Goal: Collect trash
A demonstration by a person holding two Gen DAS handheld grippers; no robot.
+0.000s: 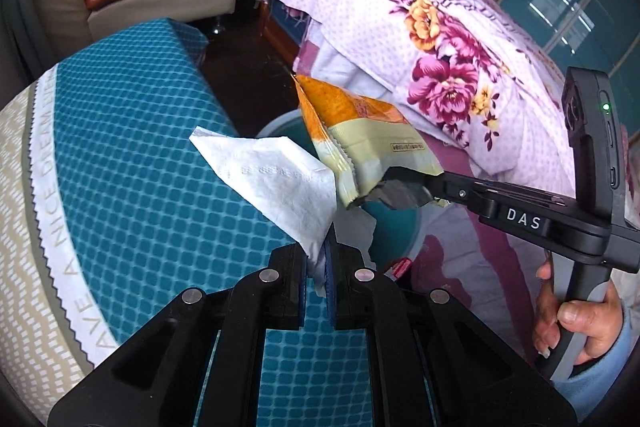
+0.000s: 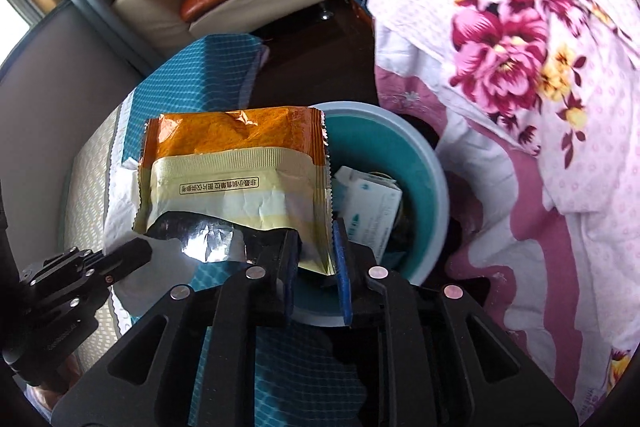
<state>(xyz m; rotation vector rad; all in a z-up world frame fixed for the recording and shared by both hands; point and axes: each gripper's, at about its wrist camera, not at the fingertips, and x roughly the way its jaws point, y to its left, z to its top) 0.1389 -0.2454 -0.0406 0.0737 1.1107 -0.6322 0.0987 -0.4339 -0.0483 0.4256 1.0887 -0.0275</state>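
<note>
**A:** Start at the left gripper [image 1: 318, 259]. Its fingers [image 1: 292, 267] were clamped shut on the tail of a white tissue [image 1: 276, 179], which fanned out above the edge of the blue chequered mattress [image 1: 132, 131].

**B:** And the right gripper [image 2: 316, 243]?

**A:** Its fingers [image 2: 343, 267] stood slightly apart, with the torn corner of the orange snack wrapper [image 2: 236, 163] between them. I couldn't tell whether the pads were really pinching it. The wrapper hung ahead of them, partly over the left rim of the teal bin [image 2: 400, 115].

**B:** So this looked like the drop-off?

**A:** That was my read. Both pieces were up off any surface and carried to the bin, which sat on the dark floor between the mattress and the floral quilt [image 2: 520, 39]. The wrapper wanted a nudge toward the middle of the mouth before being let go, or it might slide down outside. The tissue was short of the bin. That hand needed to travel across, then open fully, since thin paper tends to cling to the pads.

**B:** What was the count?

**A:** Two grippers, and two bits of trash in them, one tissue and one wrapper. One bin, with one white carton [image 2: 372, 203] already inside. Something dark lay under the carton, but I couldn't make it out.
</note>
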